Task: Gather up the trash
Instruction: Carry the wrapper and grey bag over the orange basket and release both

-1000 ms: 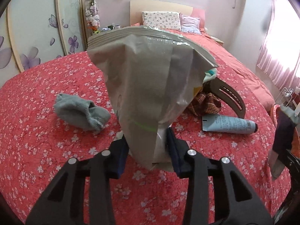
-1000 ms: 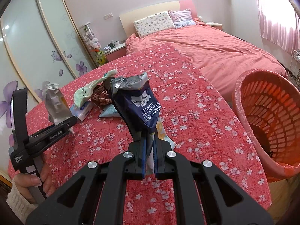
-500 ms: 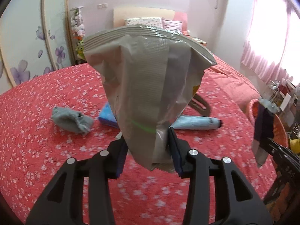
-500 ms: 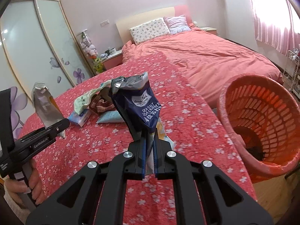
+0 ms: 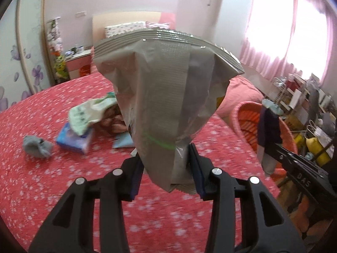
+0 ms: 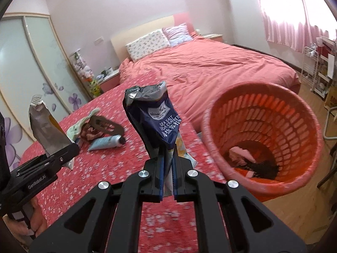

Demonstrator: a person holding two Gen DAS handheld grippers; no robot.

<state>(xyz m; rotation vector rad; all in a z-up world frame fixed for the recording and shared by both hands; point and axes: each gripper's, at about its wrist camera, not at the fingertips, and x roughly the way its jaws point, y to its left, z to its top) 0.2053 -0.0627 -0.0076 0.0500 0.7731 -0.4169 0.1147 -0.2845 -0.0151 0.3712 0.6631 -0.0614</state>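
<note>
My left gripper (image 5: 166, 164) is shut on a silver foil snack bag (image 5: 166, 88) and holds it upright above the red floral bedspread (image 5: 52, 168); the bag also shows in the right wrist view (image 6: 45, 130). My right gripper (image 6: 167, 168) is shut on a dark blue cracker wrapper (image 6: 158, 118), held up just left of the orange laundry-style basket (image 6: 294, 181). The basket holds some pink and dark scraps (image 6: 248, 158). In the left wrist view the basket (image 5: 248, 122) stands at the right, behind the blue wrapper (image 5: 268, 128).
On the bedspread lie a grey sock (image 5: 36, 146), a blue tissue pack (image 5: 73, 140), a pale green sock (image 5: 88, 110), a plaid cloth (image 6: 90, 135), a pale blue tube (image 6: 107, 143) and a brown curved piece (image 6: 107, 124). A shelf rack (image 6: 316, 71) stands at the right, on wooden floor.
Both grippers have swung right toward the basket with their wrappers still held. The basket is now closer and larger in both views.
</note>
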